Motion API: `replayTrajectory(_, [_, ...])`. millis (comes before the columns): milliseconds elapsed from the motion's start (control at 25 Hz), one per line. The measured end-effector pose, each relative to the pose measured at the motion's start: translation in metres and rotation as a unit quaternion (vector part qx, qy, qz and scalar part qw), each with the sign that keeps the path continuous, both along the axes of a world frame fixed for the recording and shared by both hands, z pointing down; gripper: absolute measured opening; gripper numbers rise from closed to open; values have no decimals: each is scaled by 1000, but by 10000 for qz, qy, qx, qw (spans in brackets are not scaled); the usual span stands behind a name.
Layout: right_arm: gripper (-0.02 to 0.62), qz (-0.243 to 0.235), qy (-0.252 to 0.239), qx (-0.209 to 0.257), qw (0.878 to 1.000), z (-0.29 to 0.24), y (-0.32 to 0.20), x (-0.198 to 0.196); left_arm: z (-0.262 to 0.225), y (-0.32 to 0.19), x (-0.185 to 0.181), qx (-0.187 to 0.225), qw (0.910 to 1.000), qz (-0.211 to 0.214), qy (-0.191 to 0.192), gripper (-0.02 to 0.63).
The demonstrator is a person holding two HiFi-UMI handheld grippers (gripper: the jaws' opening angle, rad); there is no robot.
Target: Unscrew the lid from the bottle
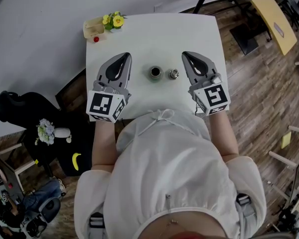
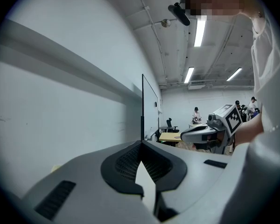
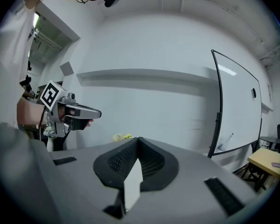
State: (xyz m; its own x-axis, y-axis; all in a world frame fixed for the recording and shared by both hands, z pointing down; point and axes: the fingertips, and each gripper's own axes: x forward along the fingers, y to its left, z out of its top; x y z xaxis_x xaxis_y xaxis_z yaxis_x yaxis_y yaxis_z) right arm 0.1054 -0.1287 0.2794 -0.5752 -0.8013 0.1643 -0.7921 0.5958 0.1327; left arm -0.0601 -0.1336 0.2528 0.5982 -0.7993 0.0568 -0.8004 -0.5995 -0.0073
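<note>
On the white table a small dark bottle stands upright with its mouth showing. A small silvery lid lies just to its right, apart from it. My left gripper hovers left of the bottle, shut, with nothing between its jaws. My right gripper hovers right of the lid, also shut and empty. In the left gripper view the left gripper points level at a wall, with the right gripper off to its right. The right gripper view shows the closed right gripper and the left gripper. Neither gripper view shows the bottle or the lid.
Yellow flowers and a beige box with a red piece sit at the table's far left corner. A dark low table with a banana stands at my left. A yellow table stands far right.
</note>
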Motion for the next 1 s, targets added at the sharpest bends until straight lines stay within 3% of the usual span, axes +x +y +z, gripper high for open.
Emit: replayTrajectory(1000, [3,147,-410,41,9990,-4,9,-2,-11,9,-8,115,9998,-151,-28,20])
